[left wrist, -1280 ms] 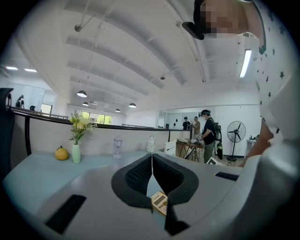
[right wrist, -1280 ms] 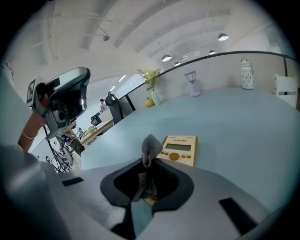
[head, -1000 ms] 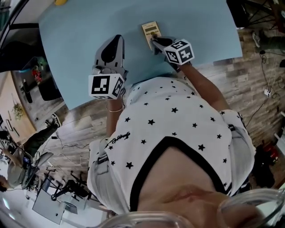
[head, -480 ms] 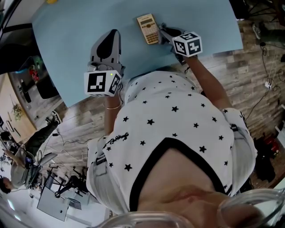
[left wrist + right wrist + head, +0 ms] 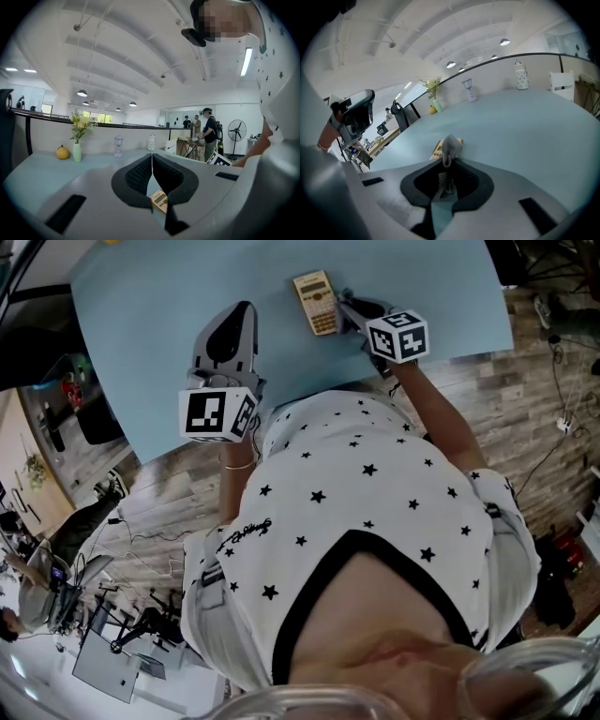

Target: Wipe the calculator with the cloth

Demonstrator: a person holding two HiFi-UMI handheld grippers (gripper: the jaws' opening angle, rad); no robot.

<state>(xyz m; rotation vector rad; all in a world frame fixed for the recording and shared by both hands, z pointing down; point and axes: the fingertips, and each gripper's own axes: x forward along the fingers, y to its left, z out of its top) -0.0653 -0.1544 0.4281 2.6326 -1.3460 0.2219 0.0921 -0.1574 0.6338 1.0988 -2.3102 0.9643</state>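
The right gripper [image 5: 448,163] has its fingers [image 5: 468,182] pressed together on a grey cloth [image 5: 451,146], which bunches into a small tuft just past the tips. Right behind that tuft lies the tan calculator [image 5: 317,303], flat on the pale blue counter [image 5: 150,315], keys up. The right gripper's tips sit just beside its right edge. I can't tell whether the cloth touches the calculator or only hangs next to it.

The left gripper [image 5: 151,161] has its fingers closed tip to tip with nothing between them. It sits to the left of the calculator, apart from it, pointing across the counter away from the person.

The person stands at the counter's near edge in a white shirt [image 5: 366,512] dotted with black stars. On the far side of the counter a vase of flowers [image 5: 77,140] stands just beside a round yellow fruit [image 5: 63,152].
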